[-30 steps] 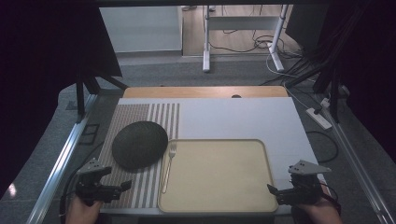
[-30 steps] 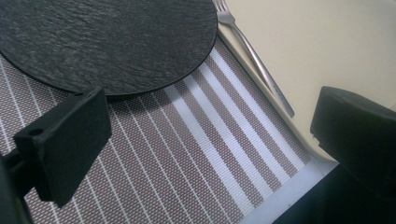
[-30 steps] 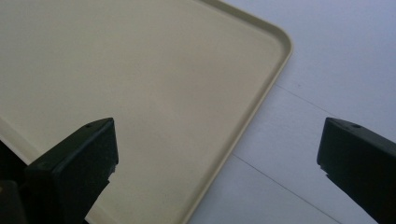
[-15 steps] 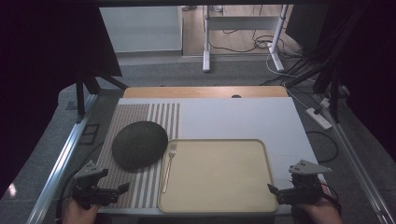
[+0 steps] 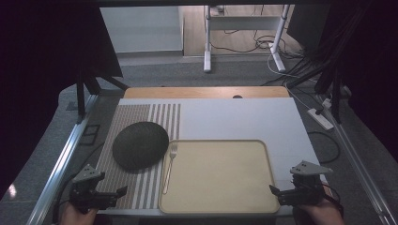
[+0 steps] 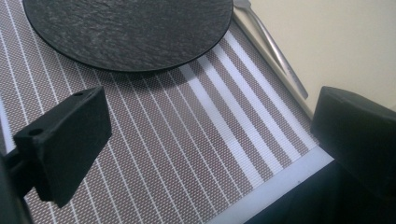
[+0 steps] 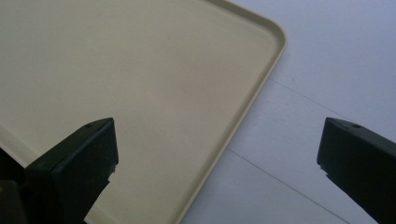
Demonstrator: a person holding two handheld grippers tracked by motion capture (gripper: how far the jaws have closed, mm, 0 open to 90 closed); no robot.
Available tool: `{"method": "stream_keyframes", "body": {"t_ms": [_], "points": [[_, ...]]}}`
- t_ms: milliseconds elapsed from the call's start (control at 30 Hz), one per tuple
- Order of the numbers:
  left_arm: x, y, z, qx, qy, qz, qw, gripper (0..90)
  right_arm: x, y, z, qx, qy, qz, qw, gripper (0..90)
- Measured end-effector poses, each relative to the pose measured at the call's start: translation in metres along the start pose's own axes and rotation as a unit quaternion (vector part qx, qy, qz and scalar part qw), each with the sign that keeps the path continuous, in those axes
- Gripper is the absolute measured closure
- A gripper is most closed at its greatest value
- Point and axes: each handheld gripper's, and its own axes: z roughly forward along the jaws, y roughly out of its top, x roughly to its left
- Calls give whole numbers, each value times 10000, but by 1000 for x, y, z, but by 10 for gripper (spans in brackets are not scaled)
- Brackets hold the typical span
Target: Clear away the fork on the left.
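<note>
A dark round slate plate [image 5: 141, 144] [image 6: 126, 28] lies on a brown striped placemat [image 5: 136, 115] [image 6: 187, 154]. A silver fork [image 5: 170, 166] [image 6: 275, 51] lies between the plate and a bare beige tray [image 5: 218, 176] [image 7: 140, 60], along the tray's left rim. My left gripper [image 5: 119, 193] [image 6: 210, 107] hovers open over the placemat's near corner, short of the plate. At the tray's near right corner my right gripper [image 5: 274, 191] [image 7: 219, 126] is open too, straddling the tray's rim. Neither holds anything.
The white table top [image 5: 234, 117] [image 7: 327, 70] stretches behind and right of the tray, with a wooden strip [image 5: 206, 92] at its far edge. Metal frame rails [image 5: 61, 159] run along both sides. A power strip [image 5: 321, 118] and cables lie on the floor to the right.
The left gripper has drifted slightly back toward the near left corner. The right gripper has hardly moved. Both jaws stay open.
</note>
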Motion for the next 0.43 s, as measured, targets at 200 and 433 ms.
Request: {"method": "stream_keyframes", "body": {"t_ms": [200,433], "points": [[0,-2,-2,80,88,-23,9999,0,1,0,0,20,-13,-14,10000,0],[1,-2,-1,104,45,-93,9999,0,1,0,1,66,-5,-70,10000,0]]}}
